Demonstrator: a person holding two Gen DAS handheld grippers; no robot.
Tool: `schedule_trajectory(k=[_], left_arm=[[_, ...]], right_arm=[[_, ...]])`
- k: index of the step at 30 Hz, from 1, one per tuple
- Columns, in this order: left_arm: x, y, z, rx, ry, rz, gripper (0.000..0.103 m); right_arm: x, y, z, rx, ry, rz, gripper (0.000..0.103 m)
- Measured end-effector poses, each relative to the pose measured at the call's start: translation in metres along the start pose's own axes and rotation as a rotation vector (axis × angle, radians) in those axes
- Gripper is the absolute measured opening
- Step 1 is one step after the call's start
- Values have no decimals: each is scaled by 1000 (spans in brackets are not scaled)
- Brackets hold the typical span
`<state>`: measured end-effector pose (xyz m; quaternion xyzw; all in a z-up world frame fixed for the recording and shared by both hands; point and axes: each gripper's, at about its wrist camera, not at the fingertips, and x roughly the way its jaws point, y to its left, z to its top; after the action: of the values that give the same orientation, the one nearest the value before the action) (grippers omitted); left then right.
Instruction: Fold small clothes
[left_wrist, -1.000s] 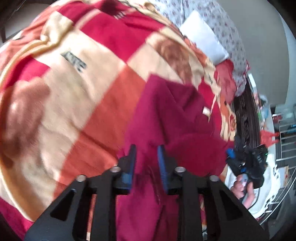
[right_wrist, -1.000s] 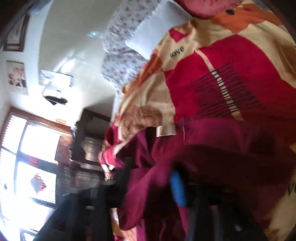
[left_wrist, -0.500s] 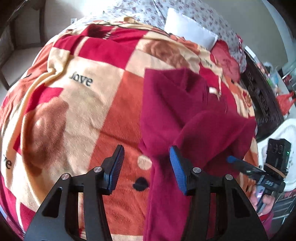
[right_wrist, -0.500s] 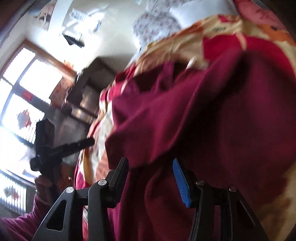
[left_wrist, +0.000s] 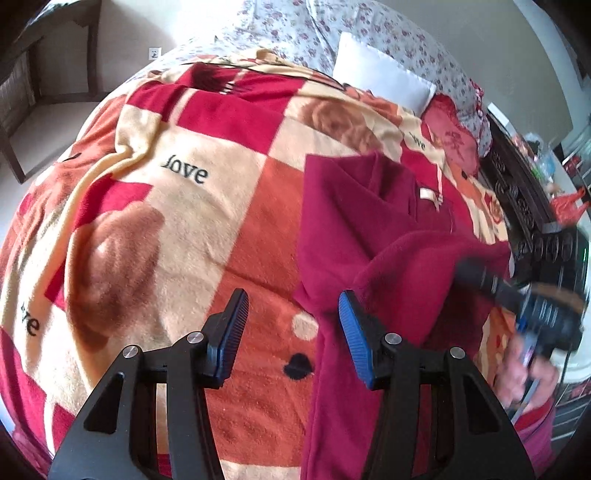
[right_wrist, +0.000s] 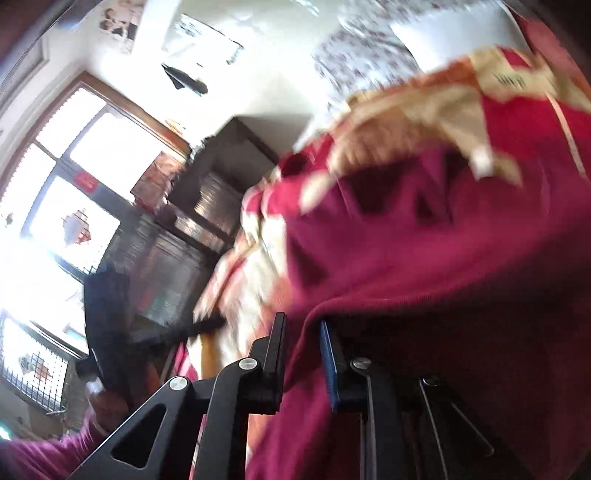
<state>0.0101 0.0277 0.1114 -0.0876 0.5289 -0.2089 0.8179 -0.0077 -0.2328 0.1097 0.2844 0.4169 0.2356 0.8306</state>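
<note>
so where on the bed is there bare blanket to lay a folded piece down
The checked blanket lies bare left of the maroon garment, around the word "love" and toward the left gripper, whose jaws stand open over it. The right side is crowded: the garment spreads there, the right gripper is closing on its edge, and the white pillow takes the far end.

Garment (left_wrist: 369, 229): plain deep maroon, with a small pale cream label (left_wrist: 428, 192) at the neck. Blanket (left_wrist: 207, 206): patchwork of red, orange and cream squares, carrying brown rose motifs, black "love" lettering (left_wrist: 184, 171), a cream dot and a black heart on the orange square. Sheet (left_wrist: 295, 22): white ground with small red-pink floral print; pillow (left_wrist: 380, 79): plain white; cushion (left_wrist: 452, 138): red with a darker pattern; left hand-held gripper (left_wrist: 293, 332) and right hand-held gripper (right_wrist: 303, 354): black frames with blue pads.
</note>
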Motion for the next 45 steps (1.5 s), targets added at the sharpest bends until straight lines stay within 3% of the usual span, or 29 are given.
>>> schedule_trajectory(k=[3,5,8,11,16,21,23,26,27,30,34,37,40,42,43,45], left_arm=[[-2,2,3,-24,0,-14,51],[-6,1,5,-25,-7,-25,51],[-11,3,6,-16,-26,-38,51],[-1,9,12,-24,-23,-28,51],[18,7,30,-70,-53,-57,51],[22,-3,31,-81,-39,-78,51],[20,-3,28,-64,-38,-59,51],[18,4,24,-76,-22,-44,51],[17,6,23,-80,-21,-42,51],[6,17,24,-103,-49,-39,51],[-10,20,28,-127,-107,-60,51],[-8,12,28,-125,-108,-76,51],[4,-5,25,-89,-74,-83,51],[9,-17,20,-52,-66,-89,51],[10,-21,19,-36,-66,-89,51],[15,-29,18,-3,-66,-75,51]], right_arm=[[15,-11,46,64,-61,16,19],[28,-26,71,134,-80,-40,20],[20,-24,73,111,-98,-97,25],[-1,-7,41,-1,-95,-93,49],[25,21,-6,-317,-33,-366,49],[71,32,-9,-559,-25,-515,49],[91,26,-3,-588,0,-558,48],[106,13,2,-572,64,-556,24],[101,12,3,-552,66,-531,11],[63,28,3,-492,16,-415,6],[30,60,-12,-470,-1,-273,6],[45,58,-28,-421,49,-287,6],[70,37,-42,-370,140,-383,7],[49,31,-48,-312,115,-339,9],[29,29,-51,-288,71,-326,12],[-20,20,-58,-247,-33,-391,44]])
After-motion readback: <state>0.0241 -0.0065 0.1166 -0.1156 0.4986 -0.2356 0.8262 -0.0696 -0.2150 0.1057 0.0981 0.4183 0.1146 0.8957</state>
